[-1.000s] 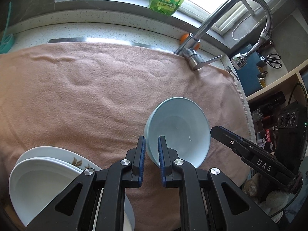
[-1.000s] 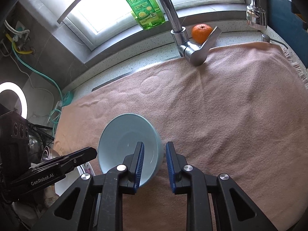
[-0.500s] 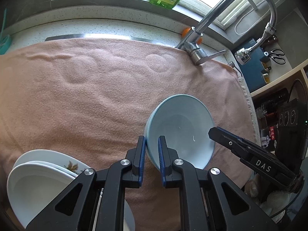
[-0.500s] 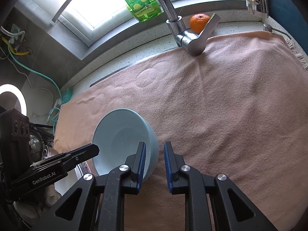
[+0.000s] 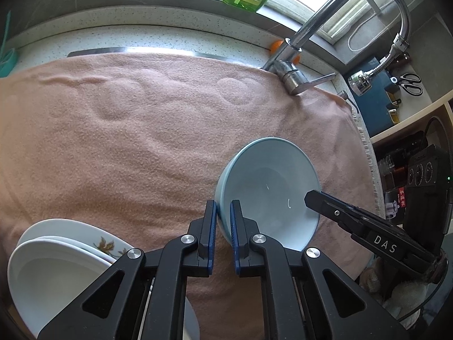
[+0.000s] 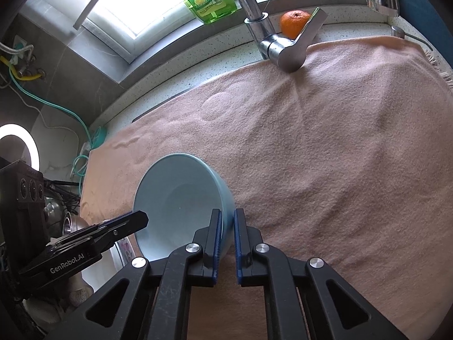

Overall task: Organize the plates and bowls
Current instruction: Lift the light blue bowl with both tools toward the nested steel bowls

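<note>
Blue bowl (image 5: 269,181) rim pinched by left claw (image 5: 223,212) and right claw (image 6: 228,221).

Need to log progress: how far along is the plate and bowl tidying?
Done: two white plates sit stacked at the near left edge of the pink towel. In hand: the light blue bowl, tilted, its rim pinched by both the left gripper and the right gripper. Left: placing the bowl.

Bowl (image 5: 269,187) on cloth (image 5: 141,141); stacked plates (image 5: 56,255) to its left; tap (image 5: 291,76) behind; orange (image 6: 294,22) behind tap.
</note>
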Tool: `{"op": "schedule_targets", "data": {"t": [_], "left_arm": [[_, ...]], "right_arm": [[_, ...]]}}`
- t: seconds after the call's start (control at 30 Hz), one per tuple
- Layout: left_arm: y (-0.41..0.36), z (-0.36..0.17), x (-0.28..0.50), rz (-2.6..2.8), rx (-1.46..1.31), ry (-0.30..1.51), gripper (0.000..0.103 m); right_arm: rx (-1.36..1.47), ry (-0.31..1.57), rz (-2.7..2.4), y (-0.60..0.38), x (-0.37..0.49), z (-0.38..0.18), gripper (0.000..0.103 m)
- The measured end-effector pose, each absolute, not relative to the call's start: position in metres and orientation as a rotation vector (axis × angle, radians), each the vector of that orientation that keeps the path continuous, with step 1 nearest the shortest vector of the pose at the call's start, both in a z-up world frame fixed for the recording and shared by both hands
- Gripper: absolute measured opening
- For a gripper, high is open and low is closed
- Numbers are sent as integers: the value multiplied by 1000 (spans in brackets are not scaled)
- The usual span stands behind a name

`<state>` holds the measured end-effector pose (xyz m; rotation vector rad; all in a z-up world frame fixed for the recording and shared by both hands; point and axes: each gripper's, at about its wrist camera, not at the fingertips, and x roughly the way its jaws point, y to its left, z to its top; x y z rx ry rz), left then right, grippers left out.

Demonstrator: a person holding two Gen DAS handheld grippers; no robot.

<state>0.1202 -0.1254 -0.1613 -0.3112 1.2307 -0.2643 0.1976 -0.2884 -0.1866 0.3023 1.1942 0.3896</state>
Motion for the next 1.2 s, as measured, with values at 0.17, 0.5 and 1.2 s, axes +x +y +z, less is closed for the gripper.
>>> {"op": "schedule_targets", "data": {"t": [0.17,0.5,1.2], "left_arm": [[-125,-161,120,-262,-306,1229,8],[-121,-148,115,-270,-320,1199,8],[-79,-108,95,-247,-366,1102,8]], "right_arm": [[312,1196,386,-290,198,-187,8],[306,1171,382,-289,193,-173,8],[299,1115,437,-252,184,-130,8]]}}
